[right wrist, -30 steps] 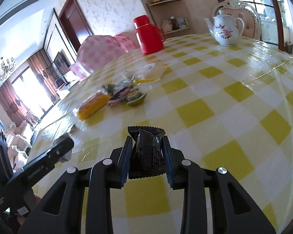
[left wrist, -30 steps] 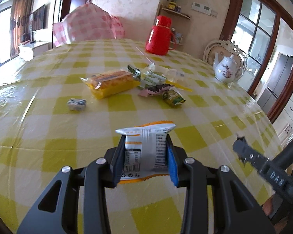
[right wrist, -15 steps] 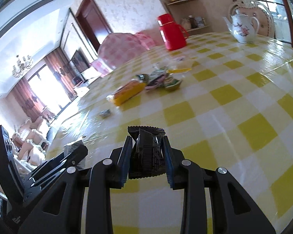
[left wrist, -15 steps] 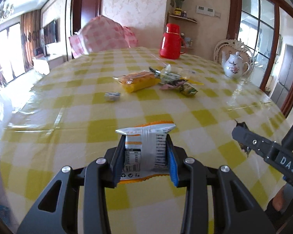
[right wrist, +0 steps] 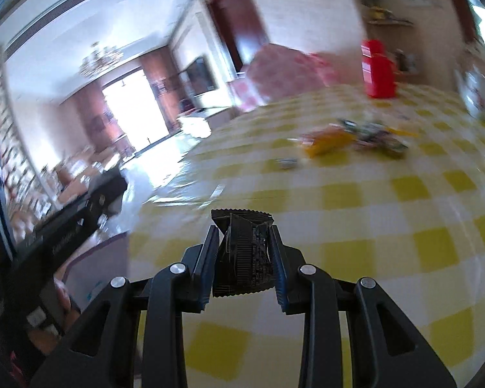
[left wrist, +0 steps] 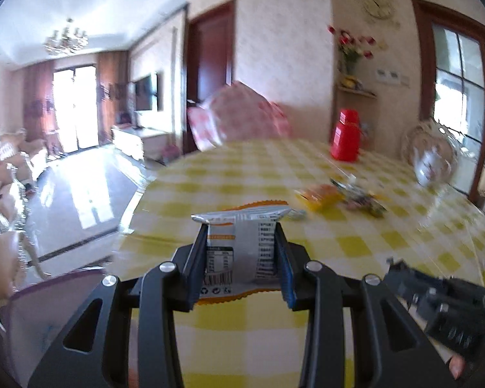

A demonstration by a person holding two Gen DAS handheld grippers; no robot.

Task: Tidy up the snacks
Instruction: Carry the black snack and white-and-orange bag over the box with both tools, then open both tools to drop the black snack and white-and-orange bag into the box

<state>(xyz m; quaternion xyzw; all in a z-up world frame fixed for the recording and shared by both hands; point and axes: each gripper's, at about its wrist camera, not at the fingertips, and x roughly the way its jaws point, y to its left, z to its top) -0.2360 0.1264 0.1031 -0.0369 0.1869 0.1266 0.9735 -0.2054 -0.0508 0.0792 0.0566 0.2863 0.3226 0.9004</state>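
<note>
My left gripper (left wrist: 242,255) is shut on a white and orange snack packet (left wrist: 241,245), held above the near left edge of the yellow checked table (left wrist: 355,245). My right gripper (right wrist: 244,258) is shut on a black snack packet (right wrist: 244,252), also held above the table (right wrist: 388,213). A pile of loose snacks with a yellow packet (left wrist: 320,195) lies far off toward the table's middle; it also shows in the right wrist view (right wrist: 326,137). A small white packet (right wrist: 286,162) lies alone nearer. Both views are blurred.
A red thermos (left wrist: 346,139) and a white teapot (left wrist: 431,165) stand at the table's far side. A pink checked chair (left wrist: 239,116) is behind the table. The living room floor (left wrist: 80,200) opens to the left. The other gripper shows at each view's edge (left wrist: 443,307).
Both grippers have pulled back and swung left with their packets still held. The snack pile is now farther away and to the right, and the living room has come into view.
</note>
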